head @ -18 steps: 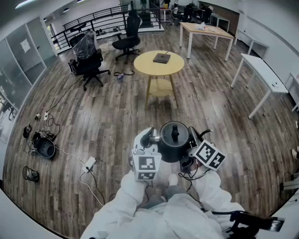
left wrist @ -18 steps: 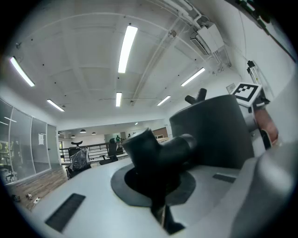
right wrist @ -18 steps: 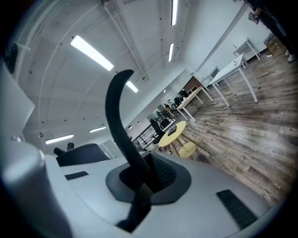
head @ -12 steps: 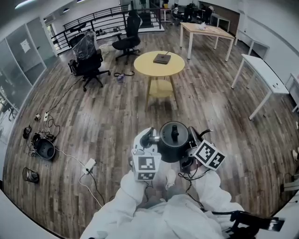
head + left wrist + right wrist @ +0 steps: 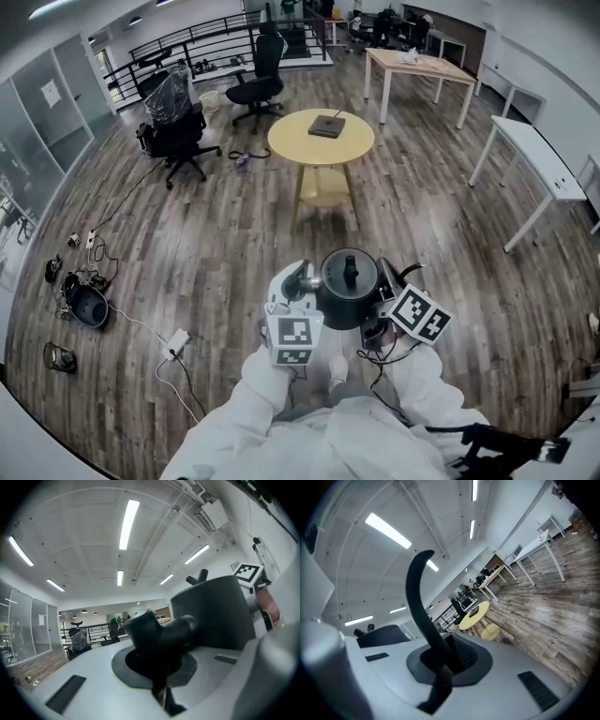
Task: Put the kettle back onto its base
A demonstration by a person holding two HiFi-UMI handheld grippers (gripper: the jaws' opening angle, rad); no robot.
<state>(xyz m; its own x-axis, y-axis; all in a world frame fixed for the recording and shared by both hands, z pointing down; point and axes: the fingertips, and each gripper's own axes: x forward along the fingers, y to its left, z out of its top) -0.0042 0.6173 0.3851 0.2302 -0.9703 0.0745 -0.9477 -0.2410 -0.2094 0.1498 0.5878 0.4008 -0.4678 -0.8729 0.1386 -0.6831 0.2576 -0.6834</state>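
Left gripper: the left gripper (image 5: pixel 302 278) has its jaws clamped on the spout (image 5: pixel 161 631); the dark body of the kettle (image 5: pixel 349 292) rises just to the right of them
Right gripper: the right gripper (image 5: pixel 386 281) is closed on the thin curved handle (image 5: pixel 418 603), which arcs up from between the jaws; the kettle body lies to their left
Kettle place: held in the air above the wooden floor (image 5: pixel 216 234), close in front of the person's white sleeves (image 5: pixel 267 380), between the two grippers
Kettle pose: upright, lid knob (image 5: pixel 350 268) on top; the spout points to the person's left and the handle to the right, so its long axis runs across the head view
Table: the round yellow table (image 5: pixel 298 142) stands well ahead, with a dark flat square thing (image 5: pixel 326 126) on it; I cannot tell what that is
Change: kettle and both grips sit as before; the table and floor clutter have shifted slightly in the head view
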